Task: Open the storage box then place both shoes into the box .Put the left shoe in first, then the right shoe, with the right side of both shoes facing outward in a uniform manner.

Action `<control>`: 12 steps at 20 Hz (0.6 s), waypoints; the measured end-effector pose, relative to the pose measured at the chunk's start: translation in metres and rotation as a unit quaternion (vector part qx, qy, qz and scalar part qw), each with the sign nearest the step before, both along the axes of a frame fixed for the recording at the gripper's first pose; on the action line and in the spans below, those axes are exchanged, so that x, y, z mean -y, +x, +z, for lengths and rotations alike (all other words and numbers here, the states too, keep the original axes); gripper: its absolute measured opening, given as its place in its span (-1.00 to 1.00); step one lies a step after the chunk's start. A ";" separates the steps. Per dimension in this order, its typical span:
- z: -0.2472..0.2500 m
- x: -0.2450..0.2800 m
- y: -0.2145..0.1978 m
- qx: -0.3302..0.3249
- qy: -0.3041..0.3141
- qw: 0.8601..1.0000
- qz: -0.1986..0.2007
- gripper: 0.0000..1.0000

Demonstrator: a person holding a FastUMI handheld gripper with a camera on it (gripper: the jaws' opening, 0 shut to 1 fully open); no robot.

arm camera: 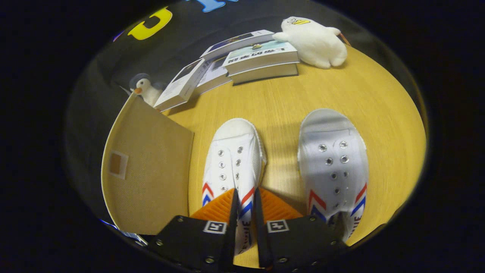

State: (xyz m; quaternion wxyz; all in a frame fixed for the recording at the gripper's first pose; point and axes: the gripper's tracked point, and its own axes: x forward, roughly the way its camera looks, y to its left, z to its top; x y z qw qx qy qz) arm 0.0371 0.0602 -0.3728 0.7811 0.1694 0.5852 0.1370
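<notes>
Fingers (245,212) are clamped on the side wall of the left shoe (233,159), whose long axis runs straight ahead, with the open box (147,170) just left of it.

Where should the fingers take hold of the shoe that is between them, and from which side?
Grip the left shoe by its thin right side wall near the heel, coming from above and behind. The gripper fingers already straddle that wall, seemingly closed on it; the toe points away.

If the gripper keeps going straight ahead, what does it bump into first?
The gripper is already closed on the near shoe's side wall, so it would push that shoe. Beyond the toe lies bare table, then probably the books; depth is unclear.
</notes>
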 end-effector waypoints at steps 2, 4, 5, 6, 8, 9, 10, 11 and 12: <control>-0.002 -0.002 -0.004 -0.010 0.001 1.000 -0.018 -0.64; -0.003 -0.005 -0.001 -0.013 0.004 0.999 -0.040 -0.96; 0.001 -0.003 -0.002 -0.014 0.004 0.999 -0.044 -0.96; 0.004 -0.005 -0.003 -0.015 0.005 0.999 -0.047 -0.96; 0.014 -0.006 -0.003 -0.013 0.010 0.998 -0.057 -0.96; 0.022 -0.008 -0.001 -0.006 0.017 0.998 -0.062 -0.96; 0.031 -0.009 0.002 0.001 0.025 0.997 -0.068 -0.96; 0.039 -0.010 0.003 0.006 0.030 0.997 -0.075 -0.97; 0.050 -0.012 0.005 0.012 0.036 0.996 -0.081 -0.97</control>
